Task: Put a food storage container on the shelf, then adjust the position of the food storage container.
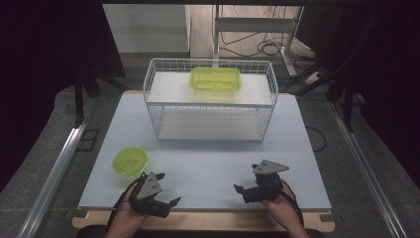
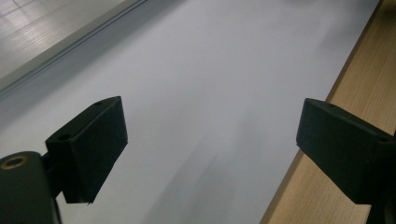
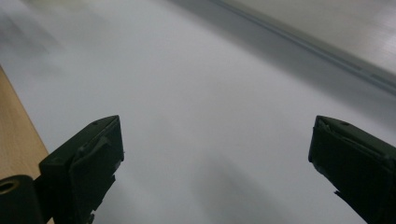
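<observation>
From the high view, your left gripper [image 1: 166, 203] sits at the near left edge of the white table [image 1: 208, 163], jaws spread and pointing toward the middle, with nothing between them. Your right gripper [image 1: 242, 192] rests near the front edge on the right, its jaws also apart and empty, pointing left toward the other one. The two are well apart. The round green lid [image 1: 131, 161] lies flat on the table just beyond and to the left of your left gripper, not touching it. Farther back stands the white wire rack [image 1: 210, 99], and the rectangular green container [image 1: 216, 79] rests on its top shelf, toward the middle. The lower shelf of the rack holds nothing you can make out.

In the left gripper view, your left gripper [image 2: 212, 149] has its two black jaws wide open over bare white table [image 2: 196, 70], gripping nothing. The wooden table edge [image 2: 369, 88] runs along the right side, passing under the right-hand jaw.

In the right gripper view, your right gripper [image 3: 217, 163] is likewise wide open and empty above the white table [image 3: 187, 93]. A strip of the wooden edge [image 3: 16, 126] shows at the left, beside the left-hand jaw.
</observation>
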The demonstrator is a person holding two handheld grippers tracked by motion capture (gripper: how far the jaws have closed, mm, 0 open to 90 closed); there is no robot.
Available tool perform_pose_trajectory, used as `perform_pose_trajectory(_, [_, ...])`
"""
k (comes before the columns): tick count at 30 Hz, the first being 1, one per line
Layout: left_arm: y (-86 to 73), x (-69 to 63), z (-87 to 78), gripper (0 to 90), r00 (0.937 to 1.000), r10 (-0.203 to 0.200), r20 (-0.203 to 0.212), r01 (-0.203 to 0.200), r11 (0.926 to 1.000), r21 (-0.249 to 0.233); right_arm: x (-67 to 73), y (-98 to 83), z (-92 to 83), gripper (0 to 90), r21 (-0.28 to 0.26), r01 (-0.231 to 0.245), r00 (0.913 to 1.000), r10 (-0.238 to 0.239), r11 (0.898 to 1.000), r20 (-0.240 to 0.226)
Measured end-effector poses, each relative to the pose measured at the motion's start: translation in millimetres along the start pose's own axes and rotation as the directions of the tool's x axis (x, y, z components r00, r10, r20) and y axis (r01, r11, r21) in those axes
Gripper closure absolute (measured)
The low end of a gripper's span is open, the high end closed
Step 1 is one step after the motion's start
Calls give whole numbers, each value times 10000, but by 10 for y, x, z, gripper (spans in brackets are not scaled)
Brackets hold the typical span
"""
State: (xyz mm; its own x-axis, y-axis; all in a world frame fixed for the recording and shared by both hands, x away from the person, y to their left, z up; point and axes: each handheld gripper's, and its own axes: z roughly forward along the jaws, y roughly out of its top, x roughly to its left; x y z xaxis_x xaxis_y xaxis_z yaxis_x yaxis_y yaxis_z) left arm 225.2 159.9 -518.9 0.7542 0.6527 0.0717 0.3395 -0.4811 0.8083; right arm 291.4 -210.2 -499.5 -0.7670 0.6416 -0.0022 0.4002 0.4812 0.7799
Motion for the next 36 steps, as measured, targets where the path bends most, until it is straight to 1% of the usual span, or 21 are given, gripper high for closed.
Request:
perform_pose_trajectory(3, [4,9,-3,87,9999,-157,24,157,9999,31,3,-11,33,38,137,-29,9999,30,9999,-124])
perform_pose_trajectory(7, [34,31,-21,87,9970,-769,80,769,9970,-17,16,-8,41,38,218,62,9999,-58,9997,-160])
perform_pose_trajectory(8, [49,37,-26,86,9967,-809,18,809,9967,18,17,-6,41,38,228,74,9999,-70,9997,-146])
perform_pose_trajectory(10, [70,47,-35,81,9973,-709,-191,710,9974,86,11,-2,46,38,243,64,9999,-62,9997,-101])
perform_pose_trajectory(12, [91,74,-62,70,9976,-651,-224,650,9979,-18,0,-1,51,39,258,70,10000,-68,9996,-60])
perform_pose_trajectory(14, [120,114,-103,76,9971,-720,-255,719,9974,-54,-5,0,50,39,293,81,10000,-81,9995,-4])
perform_pose_trajectory(16, [145,160,-168,134,9961,-803,-369,792,9964,-318,-10,3,43,39,309,98,10000,-98,9995,6])
perform_pose_trajectory(19, [178,251,-276,281,9943,-964,-462,931,9932,-695,-19,8,38,39,265,79,10000,-79,9996,-1])
perform_pose_trajectory(20, [182,296,-313,382,9935,-1064,-401,1030,9915,-797,-22,9,37,39,266,66,10000,-66,9996,5])
perform_pose_trajectory(21, [183,349,-344,456,9924,-1182,-340,1150,9898,-836,-25,11,35,39,278,54,10000,-55,9996,21])
perform_pose_trajectory(22, [182,403,-370,520,9911,-1272,-389,1238,9891,-797,-29,12,32,39,296,53,10000,-53,9995,23])
perform_pose_trajectory(23, [180,458,-391,583,9887,-1354,-649,1310,9891,-679,-30,12,30,39,306,53,10000,-54,9995,26])
perform_pose_trajectory(24, [176,517,-405,671,9834,-1519,-996,1473,9877,-524,-30,13,28,39,309,52,10000,-53,9995,32])
perform_pose_trajectory(25, [164,586,-423,751,9780,-1721,-1178,1676,9847,-474,-30,13,26,40,315,57,10000,-58,9995,30])
perform_pose_trajectory(26, [146,661,-445,809,9743,-1879,-1242,1831,9819,-491,-29,14,26,41,329,70,10000,-70,9994,20])
perform_pose_trajectory(27, [132,732,-468,867,9713,-1902,-1427,1860,9816,-420,-28,14,28,42,354,92,10000,-93,9993,11])
perform_pose_trajectory(28, [120,802,-493,896,9659,-1925,-1730,1895,9813,-338,-26,14,33,42,364,122,9999,-122,9993,1])
perform_pose_trajectory(32, [41,1077,-621,899,9404,-2363,-2445,2287,9717,-592,-23,8,46,45,512,179,9998,-178,9985,-12])
perform_pose_trajectory(33, [7,1138,-655,899,9325,-2552,-2556,2461,9669,-673,-23,7,47,45,535,180,9998,-181,9984,-4])
perform_pose_trajectory(35, [-80,1236,-723,900,9142,-2916,-2813,2799,9565,-820,-24,5,50,46,553,171,9999,-171,9983,0])
perform_pose_trajectory(36, [-139,1283,-761,899,9011,-3065,-3067,2940,9518,-872,-26,5,51,47,561,169,9999,-170,9983,8])
